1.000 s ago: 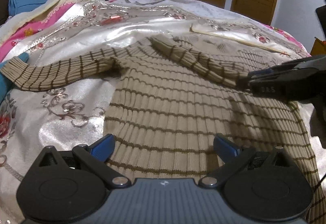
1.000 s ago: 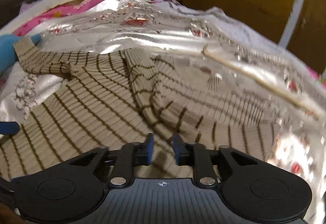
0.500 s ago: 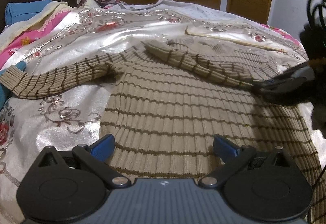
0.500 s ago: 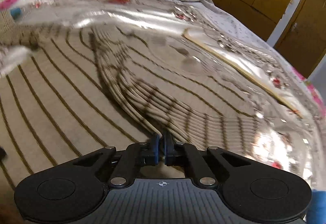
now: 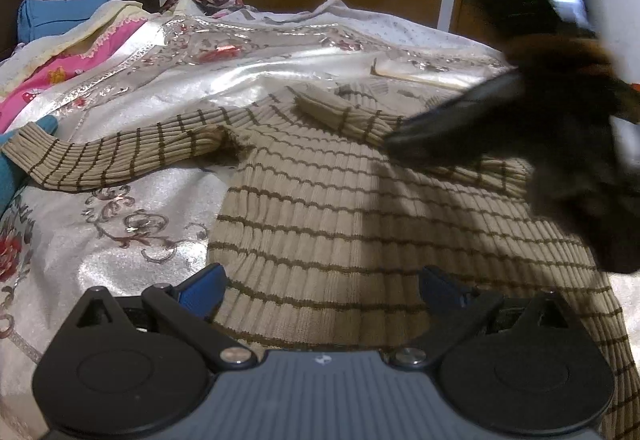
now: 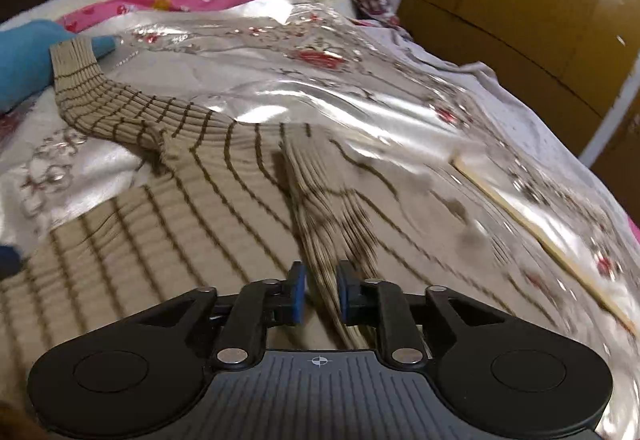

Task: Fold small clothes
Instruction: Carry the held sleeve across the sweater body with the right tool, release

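Both claws gape — right claw [image 6: 321, 290] just opening, sweater [image 5: 360, 224] sleeve [image 6: 332, 224] between (unpinched) — left claw [image 5: 320, 286] wide, empty.

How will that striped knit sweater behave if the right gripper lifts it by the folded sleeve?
Likely floppy: the striped knit sweater lies flat and its folded sleeve drapes limply between the right gripper's parted jaws. Probably stretchy, given the ribbing. It may slide on the glossy satin bedspread.

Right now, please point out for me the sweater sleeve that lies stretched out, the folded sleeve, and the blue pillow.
Stretched sleeve [image 5: 120, 155], left wrist view, middle of its striped length.
Folded sleeve [image 6: 316, 195], right wrist view, its upper part lying on the sweater body.
Blue pillow [image 5: 60, 13], left wrist view, its front face.
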A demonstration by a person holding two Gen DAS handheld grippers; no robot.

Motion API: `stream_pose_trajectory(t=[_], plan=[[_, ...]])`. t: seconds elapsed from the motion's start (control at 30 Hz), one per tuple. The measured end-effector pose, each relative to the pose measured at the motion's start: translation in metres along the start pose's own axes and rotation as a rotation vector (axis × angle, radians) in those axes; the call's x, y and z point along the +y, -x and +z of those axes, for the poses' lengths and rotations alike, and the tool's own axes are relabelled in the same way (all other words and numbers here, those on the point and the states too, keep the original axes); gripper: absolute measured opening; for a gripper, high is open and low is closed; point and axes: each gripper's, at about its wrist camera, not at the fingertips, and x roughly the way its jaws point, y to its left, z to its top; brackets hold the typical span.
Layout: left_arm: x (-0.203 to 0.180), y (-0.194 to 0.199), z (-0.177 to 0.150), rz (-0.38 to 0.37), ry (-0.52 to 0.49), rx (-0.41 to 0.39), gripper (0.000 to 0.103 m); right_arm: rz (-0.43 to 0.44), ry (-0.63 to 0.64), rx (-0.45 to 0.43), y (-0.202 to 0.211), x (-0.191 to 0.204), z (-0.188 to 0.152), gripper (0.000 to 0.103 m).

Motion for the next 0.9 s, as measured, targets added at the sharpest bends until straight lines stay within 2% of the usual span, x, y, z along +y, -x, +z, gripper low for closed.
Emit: stream_pose_trajectory(t=[0.13, 0.17, 0.2, 0.27, 0.33, 0.43, 0.47, 0.5, 0.57, 0.7, 0.77, 0.9], plan=[[0.001, -0.006, -0.001, -0.010, -0.001, 0.016, 0.103, -0.039, 0.034, 0.029, -0.041, 0.012, 0.009, 0.025], [0.002, -0.007, -0.002, -0.013, 0.002, 0.021, 0.103, -0.057, 0.027, 0.027, -0.044, 0.013, 0.010, 0.024], [0.003, -0.008, -0.002, -0.016, 0.005, 0.024, 0.103, -0.060, 0.003, 0.031, -0.047, 0.010, 0.013, 0.018], [0.004, -0.008, -0.002, -0.022, 0.009, 0.023, 0.103, -0.037, -0.080, 0.037, -0.046, 0.001, 0.018, 0.010], [0.005, -0.008, -0.002, -0.027, 0.012, 0.021, 0.103, -0.001, -0.121, 0.014, -0.036, -0.001, 0.020, 0.010], [0.005, -0.007, -0.002, -0.029, 0.016, 0.019, 0.103, 0.078, -0.112, -0.045, -0.015, 0.009, 0.018, 0.010], [0.005, -0.006, -0.002, -0.029, 0.016, 0.019, 0.103, 0.076, -0.075, -0.048, -0.013, 0.017, 0.016, 0.010], [0.004, -0.006, -0.002, -0.028, 0.013, 0.018, 0.103, 0.064, -0.028, -0.027, -0.016, 0.024, 0.013, 0.014], [0.003, -0.005, -0.002, -0.024, 0.005, 0.015, 0.103, 0.053, 0.009, 0.030, -0.024, 0.031, 0.005, 0.015], [0.001, -0.004, -0.002, -0.019, -0.004, 0.007, 0.103, 0.076, -0.142, -0.009, 0.003, 0.007, -0.005, 0.022], [0.001, -0.005, -0.002, -0.018, -0.006, 0.008, 0.103, 0.046, -0.198, -0.038, 0.023, -0.014, -0.018, 0.023], [-0.003, -0.005, -0.002, -0.007, -0.017, 0.001, 0.103, -0.152, -0.307, -0.005, 0.042, -0.067, -0.054, 0.023]])
